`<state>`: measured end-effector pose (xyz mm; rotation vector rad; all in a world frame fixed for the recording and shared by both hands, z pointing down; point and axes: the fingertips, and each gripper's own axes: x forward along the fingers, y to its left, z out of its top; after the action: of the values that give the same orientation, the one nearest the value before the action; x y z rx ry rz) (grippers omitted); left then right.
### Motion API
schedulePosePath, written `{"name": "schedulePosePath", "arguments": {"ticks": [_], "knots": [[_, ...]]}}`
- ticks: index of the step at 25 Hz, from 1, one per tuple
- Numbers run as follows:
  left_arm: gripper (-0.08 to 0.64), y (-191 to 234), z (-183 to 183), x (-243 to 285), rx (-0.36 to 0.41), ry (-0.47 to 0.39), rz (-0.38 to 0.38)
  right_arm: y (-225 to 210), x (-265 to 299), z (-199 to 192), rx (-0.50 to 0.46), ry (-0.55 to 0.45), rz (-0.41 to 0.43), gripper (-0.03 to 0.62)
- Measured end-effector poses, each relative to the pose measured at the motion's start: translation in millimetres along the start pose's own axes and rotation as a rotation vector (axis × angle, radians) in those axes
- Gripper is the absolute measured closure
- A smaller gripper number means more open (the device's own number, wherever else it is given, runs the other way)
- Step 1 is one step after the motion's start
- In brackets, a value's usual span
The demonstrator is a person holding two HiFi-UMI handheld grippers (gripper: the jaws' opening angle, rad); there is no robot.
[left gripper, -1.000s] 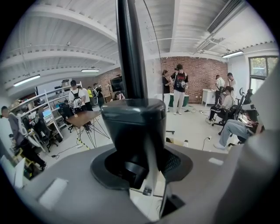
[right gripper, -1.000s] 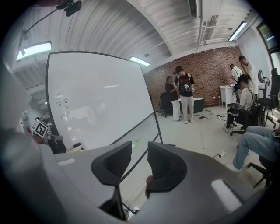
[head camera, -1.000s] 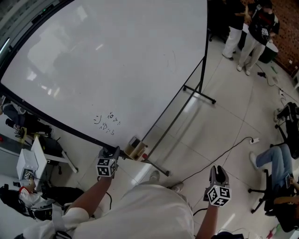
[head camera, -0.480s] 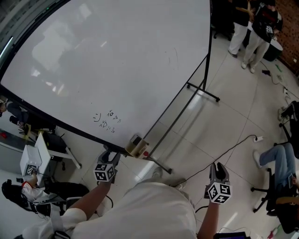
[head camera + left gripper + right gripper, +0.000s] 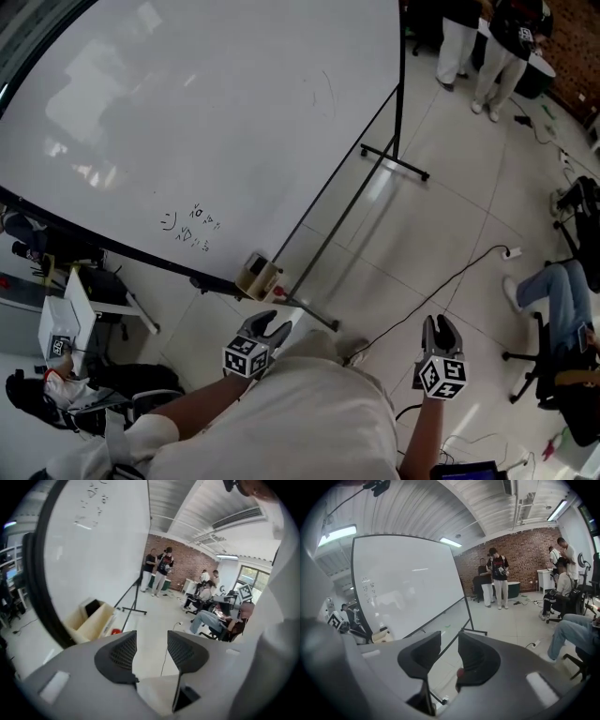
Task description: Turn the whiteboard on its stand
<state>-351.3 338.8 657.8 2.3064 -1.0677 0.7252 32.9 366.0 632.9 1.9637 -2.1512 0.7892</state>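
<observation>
Now I am holding my left claw (image 5: 269, 324) low in front of me, near the lower corner of the whiteboard (image 5: 206, 122) but not touching it. Its jaws have just been opening and are standing wide apart, with nothing between them; in the left gripper view only bare floor (image 5: 154, 616) is showing in the gap. The whiteboard is sitting tilted on its stand (image 5: 323, 230), filling the upper left of the head view, with a few small scribbles (image 5: 187, 230) near its lower edge. A cream-coloured box (image 5: 258, 277) is hanging at the board's lower corner, just above my left claw. My right claw (image 5: 439, 323) is hovering well off to the right, away from the board, with its jaws partly apart and gripping nothing; through the right gripper view the stand's leg and the floor are showing between them. A black cable (image 5: 441, 295) is lying across the floor beside that claw. People (image 5: 487, 47) are standing beyond the board's far edge, and another person (image 5: 553, 309) is sitting at the right.
</observation>
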Motion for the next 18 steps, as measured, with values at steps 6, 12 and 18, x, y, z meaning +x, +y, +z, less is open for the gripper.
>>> {"name": "schedulePosePath", "arguments": {"ticks": [6, 12, 18], "knots": [[0.351, -70.1, 68.8, 57.1, 0.067, -0.095, -0.199, -11.4, -15.1, 11.4, -0.019, -0.02, -0.04, 0.471], [0.366, -140.1, 153.7, 127.3, 0.136, -0.169, -0.351, -33.0, -11.4, 49.2, -0.051, -0.06, -0.083, 0.471], [0.38, -198.4, 227.5, 195.4, 0.208, -0.202, -0.467, -67.7, 1.6, 92.3, -0.067, -0.093, -0.125, 0.471]]}}
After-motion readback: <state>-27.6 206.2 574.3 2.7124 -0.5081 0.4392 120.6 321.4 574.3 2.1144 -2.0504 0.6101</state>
